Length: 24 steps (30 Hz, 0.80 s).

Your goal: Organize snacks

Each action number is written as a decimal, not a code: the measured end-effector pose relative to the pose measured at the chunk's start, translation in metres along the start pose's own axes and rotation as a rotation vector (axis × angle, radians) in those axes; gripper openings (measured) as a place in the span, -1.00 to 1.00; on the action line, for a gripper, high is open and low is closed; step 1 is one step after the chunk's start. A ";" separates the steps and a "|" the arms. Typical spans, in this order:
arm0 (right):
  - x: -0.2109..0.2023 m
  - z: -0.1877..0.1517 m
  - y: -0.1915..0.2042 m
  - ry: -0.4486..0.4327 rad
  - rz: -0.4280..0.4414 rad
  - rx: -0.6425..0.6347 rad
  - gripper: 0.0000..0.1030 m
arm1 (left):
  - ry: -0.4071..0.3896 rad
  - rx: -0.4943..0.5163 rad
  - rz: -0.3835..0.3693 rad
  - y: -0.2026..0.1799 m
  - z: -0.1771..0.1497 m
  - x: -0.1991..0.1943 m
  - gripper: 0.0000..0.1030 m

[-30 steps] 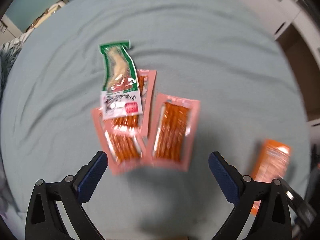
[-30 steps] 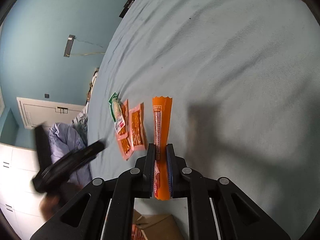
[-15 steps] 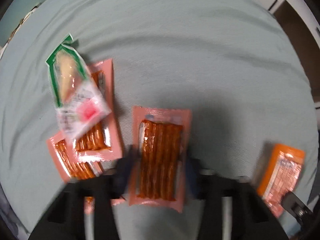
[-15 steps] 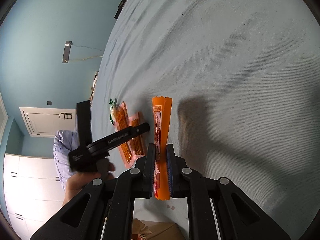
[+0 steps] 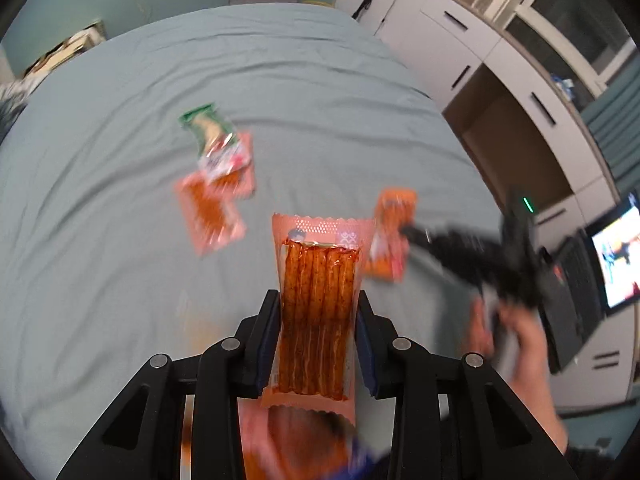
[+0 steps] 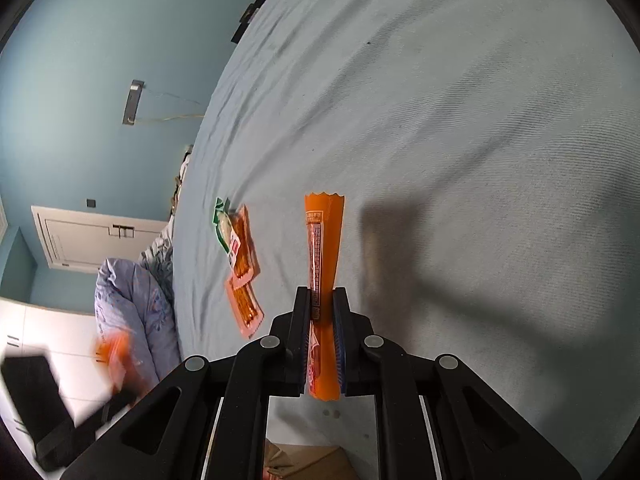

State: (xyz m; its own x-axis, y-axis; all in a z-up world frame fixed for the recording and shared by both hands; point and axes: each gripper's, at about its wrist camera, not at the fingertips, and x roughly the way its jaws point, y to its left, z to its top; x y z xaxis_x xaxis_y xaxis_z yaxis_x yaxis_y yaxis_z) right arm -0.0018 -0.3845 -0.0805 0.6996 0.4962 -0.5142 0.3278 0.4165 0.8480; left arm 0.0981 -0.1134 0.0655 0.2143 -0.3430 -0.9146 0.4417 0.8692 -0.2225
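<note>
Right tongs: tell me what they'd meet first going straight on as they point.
The right tongs, shut on the orange snack stick, would likely meet bare blue bedsheet first; depth is unclear.

On the bed (image 5: 120, 260), seen from the left wrist, a heap of packets (image 5: 216, 188) lies at ten o'clock of the stick packet (image 5: 316, 304) lifted in the middle. A longer packet (image 5: 392, 236) sits just at its two o'clock. Cupboards (image 5: 460, 40) stand beyond the bed at one o'clock, a screen (image 5: 616, 256) at three.
</note>
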 end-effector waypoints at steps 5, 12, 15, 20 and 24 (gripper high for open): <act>-0.001 -0.014 0.006 0.015 -0.020 -0.047 -0.83 | 0.004 -0.048 0.047 0.027 -0.078 -0.004 -0.31; -0.007 -0.041 0.026 0.083 0.054 -0.136 -0.83 | 0.033 -0.029 0.133 0.041 -0.118 0.046 0.18; -0.016 -0.055 0.035 0.150 0.163 -0.178 -0.83 | -0.035 -0.014 0.156 0.045 -0.119 0.037 0.42; -0.023 -0.088 0.053 0.328 0.355 -0.261 -0.83 | -0.157 -0.030 0.201 0.066 -0.123 0.007 0.50; -0.009 -0.115 0.065 0.483 0.326 -0.347 -0.82 | -0.177 -0.094 0.247 0.088 -0.136 0.007 0.50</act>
State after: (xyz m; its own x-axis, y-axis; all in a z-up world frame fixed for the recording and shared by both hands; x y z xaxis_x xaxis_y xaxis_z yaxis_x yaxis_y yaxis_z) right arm -0.0603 -0.2745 -0.0355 0.3392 0.8892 -0.3070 -0.1314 0.3680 0.9205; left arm 0.0199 0.0089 -0.0062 0.4569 -0.1666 -0.8738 0.2768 0.9602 -0.0383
